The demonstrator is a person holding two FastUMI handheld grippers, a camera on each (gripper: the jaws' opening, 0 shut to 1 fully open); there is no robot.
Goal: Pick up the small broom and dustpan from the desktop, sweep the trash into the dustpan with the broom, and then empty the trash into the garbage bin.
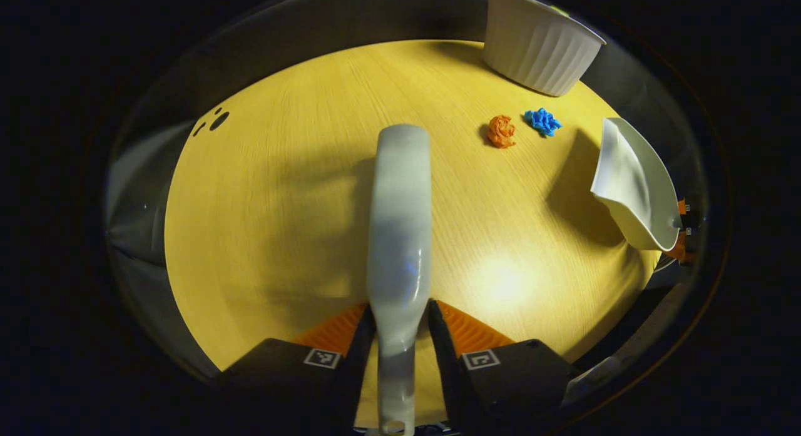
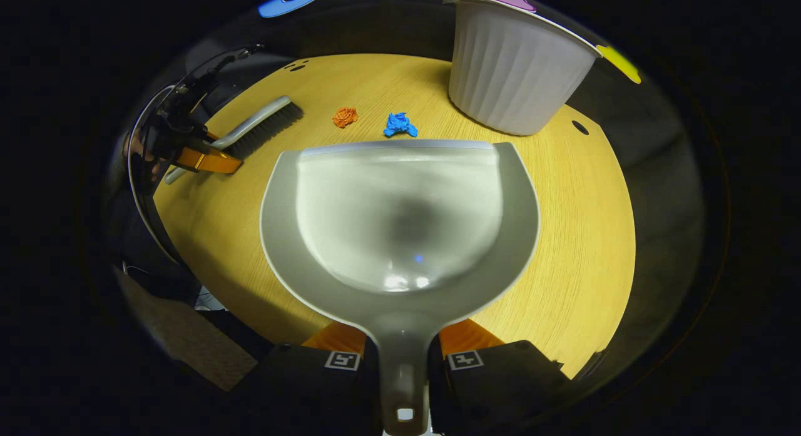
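Both pairs of fingers are pinching handles at the near edge. Left gripper (image 1: 400,336) is clamping the broom (image 1: 399,236) by its handle, the long axis running straight ahead over the desktop (image 1: 281,236). In the right gripper view the broom is lying low and slanted, bristles toward the scraps, though whether they are touching the wood cannot be told. Right gripper (image 2: 403,361) is squeezing the stem of the dustpan (image 2: 400,223), mouth pointing forward, its front lip sitting just short of the trash.

Farther out, the blue scrap (image 2: 400,124) is lying just beyond the pan's lip, slightly left of centre; the orange scrap (image 2: 345,117) is lying beside it, toward the broom. Both scraps are sitting between bristles and pan mouth, so the coming sweep is likely running from the broom side across into the pan. The left gripper is the nearer to the orange piece.

Beyond the pan, ahead and to its right, the ribbed white garbage bin (image 2: 510,79) is standing upright near the desktop's far edge. Nothing is lying across the sweep path; the bin wall may crowd a wide stroke.
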